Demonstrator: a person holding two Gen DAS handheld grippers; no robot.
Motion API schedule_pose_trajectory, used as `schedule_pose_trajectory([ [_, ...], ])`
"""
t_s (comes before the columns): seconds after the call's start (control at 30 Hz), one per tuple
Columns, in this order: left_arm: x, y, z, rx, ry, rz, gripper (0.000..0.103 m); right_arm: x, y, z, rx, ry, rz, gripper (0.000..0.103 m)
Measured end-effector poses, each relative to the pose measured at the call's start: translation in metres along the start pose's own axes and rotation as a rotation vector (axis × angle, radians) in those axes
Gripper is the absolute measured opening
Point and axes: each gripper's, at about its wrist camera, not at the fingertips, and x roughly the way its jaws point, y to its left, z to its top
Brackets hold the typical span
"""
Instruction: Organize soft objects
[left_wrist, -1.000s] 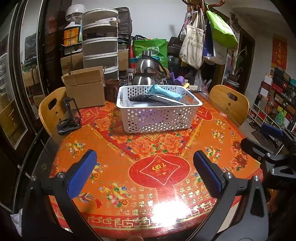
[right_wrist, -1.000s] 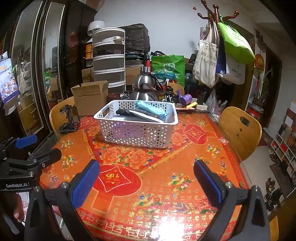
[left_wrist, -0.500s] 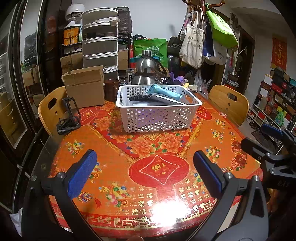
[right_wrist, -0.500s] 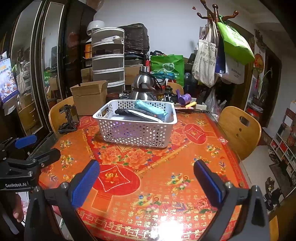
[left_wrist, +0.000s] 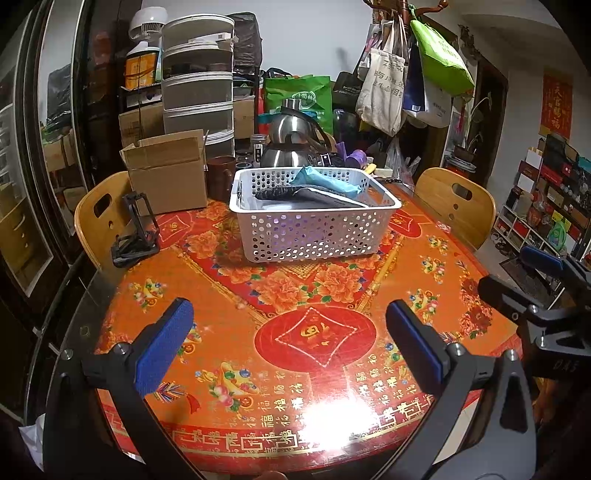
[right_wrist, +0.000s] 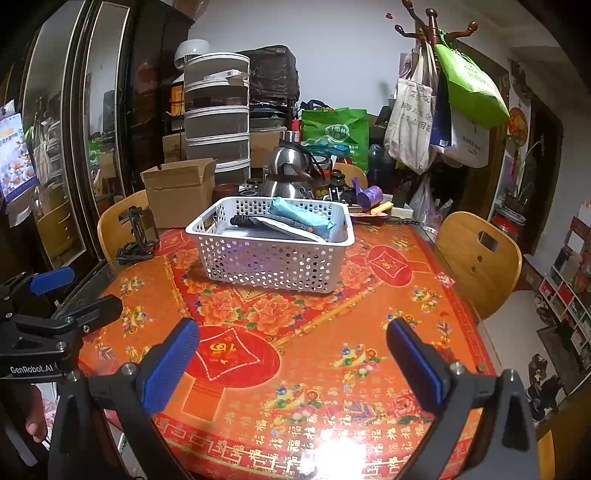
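Note:
A white perforated basket (left_wrist: 314, 236) (right_wrist: 273, 264) stands at the far middle of the round red-and-orange table (left_wrist: 258, 332). Inside it lie a teal soft pack (left_wrist: 325, 181) (right_wrist: 301, 218), a dark flat item (left_wrist: 280, 192) and a grey-white one (right_wrist: 273, 225). My left gripper (left_wrist: 290, 332) is open above the near table edge, nothing between its blue pads. My right gripper (right_wrist: 291, 350) is likewise open and empty, also short of the basket. Each gripper shows at the side of the other's view: the right one (left_wrist: 535, 288), the left one (right_wrist: 55, 299).
A cardboard box (left_wrist: 166, 173), a black phone stand (left_wrist: 135, 236), a brown mug (left_wrist: 221, 177) and steel kettles (left_wrist: 291, 144) stand behind and left of the basket. Wooden chairs (left_wrist: 458, 206) (left_wrist: 101, 214) flank the table. Bags hang on a coat rack (right_wrist: 436, 55).
Both views have barely shifted; the grippers stay open and the basket and its contents have not moved.

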Motion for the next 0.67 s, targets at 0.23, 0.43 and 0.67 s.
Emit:
schedule_pose_trajectory([
  [0.23,0.0002,-0.0014,-0.0010,0.000,-0.001,0.002,0.103,0.0012,0.0005,-0.0012,-0.006,0.002,0.000,0.101],
  [0.43,0.0011,-0.0029,-0.0023,0.004,-0.002,0.001,0.103,0.0033,0.0007,-0.0025,-0.009,0.005,0.000,0.101],
  [0.67,0.0006,-0.0057,-0.0025,0.024,-0.008,0.001,0.103,0.0055,0.0012,-0.0049,-0.010,0.003,0.001,0.101],
])
